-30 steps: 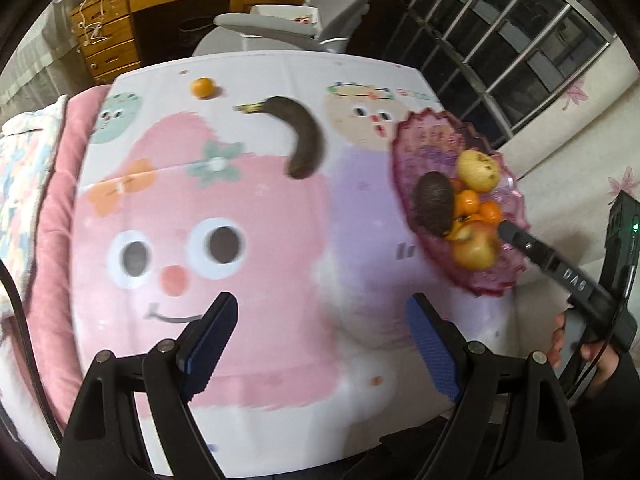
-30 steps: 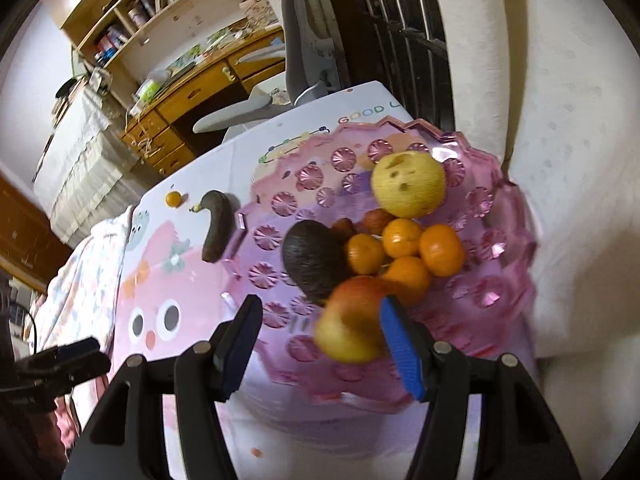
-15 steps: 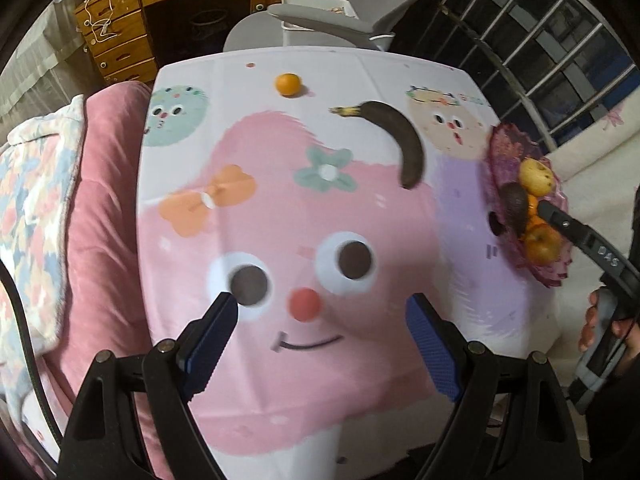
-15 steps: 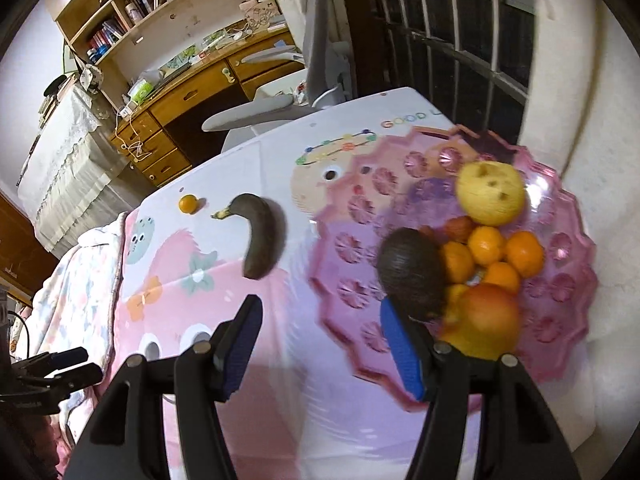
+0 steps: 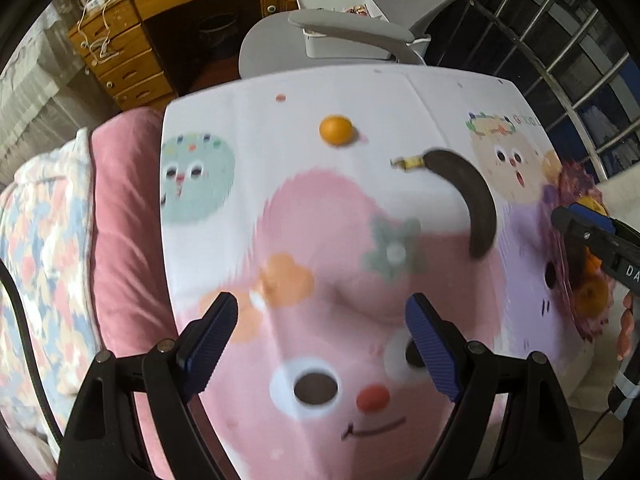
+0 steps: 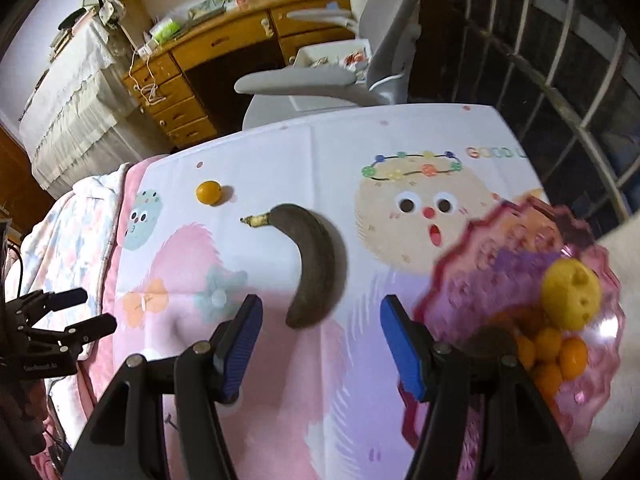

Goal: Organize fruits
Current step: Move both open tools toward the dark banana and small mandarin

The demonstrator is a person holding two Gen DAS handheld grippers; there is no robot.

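Observation:
A dark overripe banana (image 6: 314, 262) lies on the cartoon tablecloth (image 6: 280, 400), just beyond my open, empty right gripper (image 6: 320, 344). It also shows in the left wrist view (image 5: 468, 200). A small orange (image 5: 336, 130) sits farther back, also in the right wrist view (image 6: 209, 192). A pink glass bowl (image 6: 500, 240) at the right edge holds a yellow fruit (image 6: 570, 294), several small oranges (image 6: 560, 354) and a dark avocado (image 6: 492, 342). My left gripper (image 5: 320, 344) is open and empty over the cloth's pink face.
A grey office chair (image 5: 360, 28) stands behind the table, with a wooden desk (image 6: 208, 64) beyond it. A pink cushion and flowered quilt (image 5: 60, 240) lie along the left side. A barred window (image 6: 540, 60) is at the right.
Both grippers have swung left and forward. The right gripper has left the bowl and now faces the banana. The left gripper's view has moved closer to the orange and banana.

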